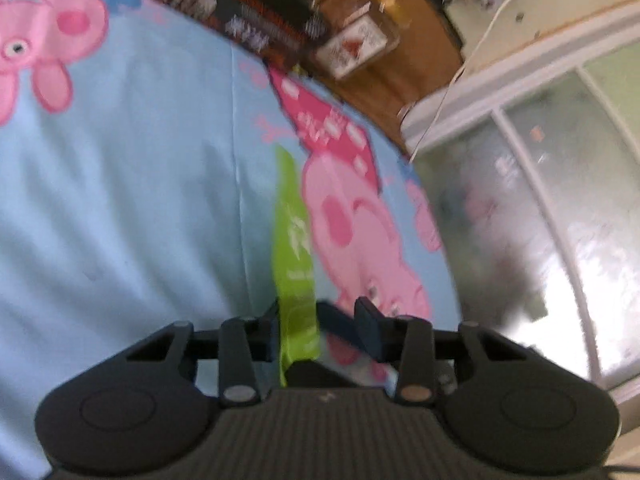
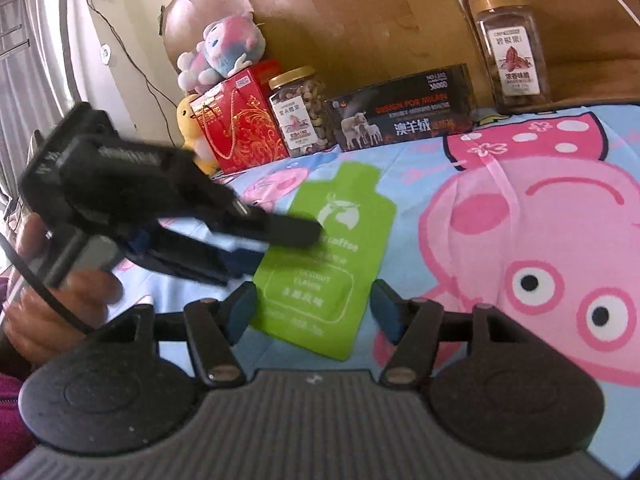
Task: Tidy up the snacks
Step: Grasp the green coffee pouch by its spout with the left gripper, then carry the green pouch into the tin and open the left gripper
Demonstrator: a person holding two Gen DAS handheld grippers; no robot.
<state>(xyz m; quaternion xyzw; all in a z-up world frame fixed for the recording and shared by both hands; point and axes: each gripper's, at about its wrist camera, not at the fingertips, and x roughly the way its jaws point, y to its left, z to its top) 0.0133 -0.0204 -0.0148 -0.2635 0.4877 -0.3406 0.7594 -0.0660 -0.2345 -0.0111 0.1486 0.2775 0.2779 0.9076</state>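
A flat green coffee pouch (image 2: 320,256) stands over the blue cartoon bed sheet (image 2: 420,152). My left gripper (image 2: 276,252) reaches in from the left, and its fingers pinch the pouch's left edge. In the left wrist view the pouch (image 1: 294,240) shows edge-on, clamped in the left gripper (image 1: 319,306) between the left finger and the blue pad. My right gripper (image 2: 312,304) is open, with one pad on each side of the pouch's lower part and neither pressing on it.
Along the brown headboard stand a red gift box (image 2: 240,128), a nut jar (image 2: 298,108), a black box (image 2: 404,112) and a second jar (image 2: 514,56). Plush toys (image 2: 224,52) sit on the gift box. A window (image 1: 540,220) borders the bed. A hand (image 2: 52,312) holds the left gripper.
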